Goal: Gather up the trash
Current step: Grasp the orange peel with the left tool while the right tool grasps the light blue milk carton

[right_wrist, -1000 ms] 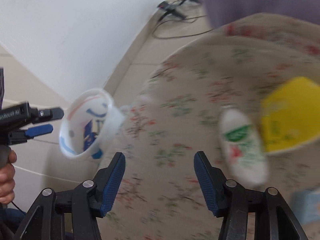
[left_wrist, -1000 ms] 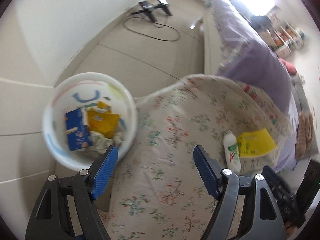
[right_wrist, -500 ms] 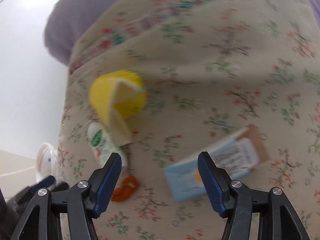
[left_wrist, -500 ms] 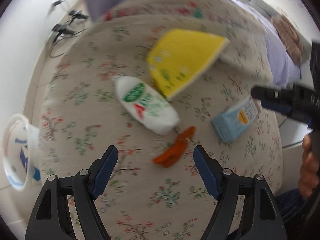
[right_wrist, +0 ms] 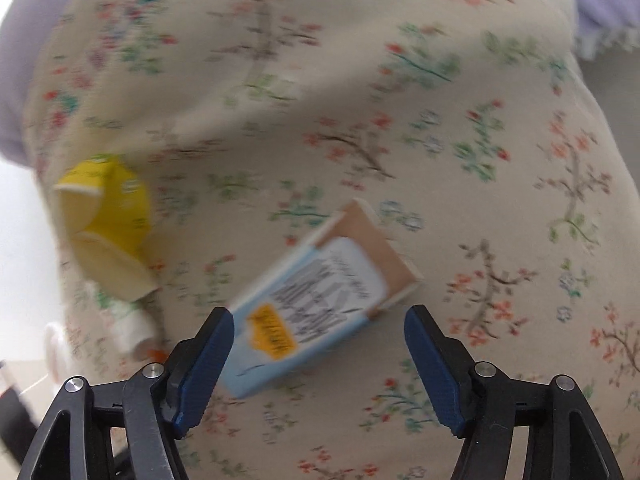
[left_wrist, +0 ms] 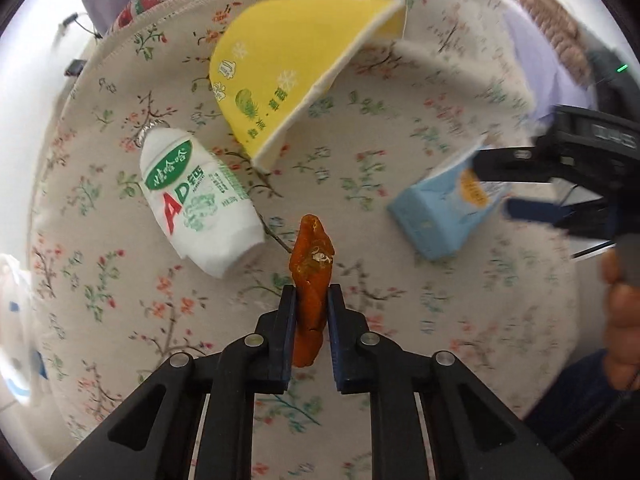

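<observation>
Left gripper point(left_wrist: 311, 308) just closed, pinching crumpled orange wrapper point(left_wrist: 312, 256) above floral-cloth tabletop point(left_wrist: 460, 312). Right gripper point(right_wrist: 318, 354) has been opening, fingers spread astride flattened light-blue carton point(right_wrist: 312, 312), not touching.

Left tongs point(left_wrist: 311, 316) just closed, pinching orange wrapper point(left_wrist: 311, 268); floral cloth point(left_wrist: 120, 280) beneath.

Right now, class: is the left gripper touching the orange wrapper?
Touching. In the left wrist view the left gripper, whose jaws have just been closing, has both blue pads pressed against the orange wrapper, which stands pinched between them.
</observation>
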A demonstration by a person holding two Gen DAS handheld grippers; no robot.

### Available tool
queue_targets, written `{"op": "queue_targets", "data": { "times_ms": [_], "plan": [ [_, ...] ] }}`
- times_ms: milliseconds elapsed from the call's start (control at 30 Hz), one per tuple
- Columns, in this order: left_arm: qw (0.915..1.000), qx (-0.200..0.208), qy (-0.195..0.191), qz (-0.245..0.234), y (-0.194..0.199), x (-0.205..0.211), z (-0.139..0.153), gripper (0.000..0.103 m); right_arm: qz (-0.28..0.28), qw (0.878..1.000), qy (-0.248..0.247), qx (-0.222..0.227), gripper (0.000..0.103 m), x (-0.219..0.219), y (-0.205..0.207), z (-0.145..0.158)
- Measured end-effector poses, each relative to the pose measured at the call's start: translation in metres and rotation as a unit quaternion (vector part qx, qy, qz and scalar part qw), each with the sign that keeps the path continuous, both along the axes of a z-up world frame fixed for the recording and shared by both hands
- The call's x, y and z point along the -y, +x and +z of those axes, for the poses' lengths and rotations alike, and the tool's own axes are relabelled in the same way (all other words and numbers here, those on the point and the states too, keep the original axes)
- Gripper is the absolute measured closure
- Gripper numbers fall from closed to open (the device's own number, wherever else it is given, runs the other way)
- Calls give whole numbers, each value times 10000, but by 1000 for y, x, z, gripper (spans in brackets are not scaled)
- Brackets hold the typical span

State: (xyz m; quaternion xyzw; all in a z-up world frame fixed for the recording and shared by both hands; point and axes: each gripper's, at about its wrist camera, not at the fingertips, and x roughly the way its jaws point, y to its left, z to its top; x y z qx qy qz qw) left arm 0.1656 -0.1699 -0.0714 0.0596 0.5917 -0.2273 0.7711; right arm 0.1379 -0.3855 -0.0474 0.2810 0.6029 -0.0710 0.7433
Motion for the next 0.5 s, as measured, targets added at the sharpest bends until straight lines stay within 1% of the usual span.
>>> {"op": "queue_targets", "data": {
  "times_ms": [33,67,133,167,233,333,400,500],
  "plan": [
    [10000,-2,-78,12,-1,-3,3,88,-70,9998,208,-24,27,1,0,-5],
    [9999,-1,-166,28,-3,-6,7,88,-210,9983,548,-36,27,2,-1,-10],
    [9994,-18,-351,56,-8,-17,14,88,-411,9949,914,-108,25,4,0,-18],
    [9989,-36,-470,72,-10,-23,17,88,-509,9936,1000,-143,24,4,1,-22],
    [9981,-11,-611,95,-14,-30,25,88,-695,9923,1011,-154,24,4,2,-26],
    [9970,93,-752,146,-19,-45,39,88,-863,9924,856,-211,23,2,7,-32],
    [9957,132,-885,220,-23,-56,47,88,-960,9918,832,-145,19,1,9,-32],
    [9943,160,-982,395,-20,-70,53,88,-951,9939,558,-53,20,-2,11,-29]
  ]
}}
